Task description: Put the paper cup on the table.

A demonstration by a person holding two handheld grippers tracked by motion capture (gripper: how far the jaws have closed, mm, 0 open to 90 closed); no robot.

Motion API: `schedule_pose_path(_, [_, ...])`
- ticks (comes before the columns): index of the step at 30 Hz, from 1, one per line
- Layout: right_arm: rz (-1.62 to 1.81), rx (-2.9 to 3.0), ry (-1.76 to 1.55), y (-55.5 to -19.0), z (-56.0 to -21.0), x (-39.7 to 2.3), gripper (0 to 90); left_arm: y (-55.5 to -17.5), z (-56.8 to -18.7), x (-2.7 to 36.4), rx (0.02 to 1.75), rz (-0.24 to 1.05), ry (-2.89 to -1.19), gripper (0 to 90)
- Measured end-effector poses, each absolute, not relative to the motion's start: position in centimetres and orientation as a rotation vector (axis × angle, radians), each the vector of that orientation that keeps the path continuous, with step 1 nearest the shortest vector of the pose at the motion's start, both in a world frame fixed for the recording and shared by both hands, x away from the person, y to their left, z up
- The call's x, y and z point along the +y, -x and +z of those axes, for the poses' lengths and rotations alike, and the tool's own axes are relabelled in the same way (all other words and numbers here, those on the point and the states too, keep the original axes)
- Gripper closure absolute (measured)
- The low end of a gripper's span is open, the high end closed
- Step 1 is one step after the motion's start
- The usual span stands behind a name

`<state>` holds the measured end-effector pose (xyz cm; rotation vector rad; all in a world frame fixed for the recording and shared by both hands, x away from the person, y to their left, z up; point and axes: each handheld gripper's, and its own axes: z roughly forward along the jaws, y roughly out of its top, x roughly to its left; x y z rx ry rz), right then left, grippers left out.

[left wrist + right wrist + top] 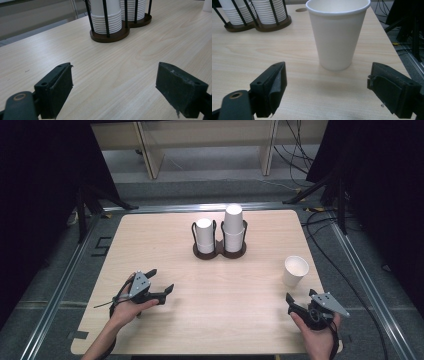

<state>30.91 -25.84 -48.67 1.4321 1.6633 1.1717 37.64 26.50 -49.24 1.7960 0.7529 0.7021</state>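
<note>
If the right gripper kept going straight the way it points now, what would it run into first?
Most likely the single upright paper cup, which stands centred ahead of the right gripper and its open jaws. Bare table lies between them; how far apart they are is hard to judge.

left hand (131, 306): low at the near left, forearm angled in from below.
left black two-jaw gripper (161, 282): jaws apart, nothing between, pointing right and forward.
right hand (315, 335): near right edge.
right black two-jaw gripper (300, 295): jaws wide, empty, pointing forward.

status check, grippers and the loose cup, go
Left gripper open, empty. Right gripper open, facing upright paper cup, not touching. Nothing between them.
</note>
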Motion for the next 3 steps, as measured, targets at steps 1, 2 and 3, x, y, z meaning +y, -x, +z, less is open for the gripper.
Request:
schedule_pose_path(1, [1.162, 1.661, -1.45, -30.76, -48.58, -25.89, 15.4, -37.67, -49.26, 26.44, 0.747, 0.704, -1.798, 13.3])
schedule_pose_path(2, [1.184, 1.665, -1.461, -30.7, -48.52, -25.86, 15.4, -37.66, -49.28, 26.37, 0.747, 0.7, -1.799, 13.3])
schedule_pose_path(3, [1.177, 1.647, -1.449, -30.73, -48.61, -25.94, 15.4, -37.56, -49.21, 26.37, 0.754, 0.701, -1.815, 13.3])
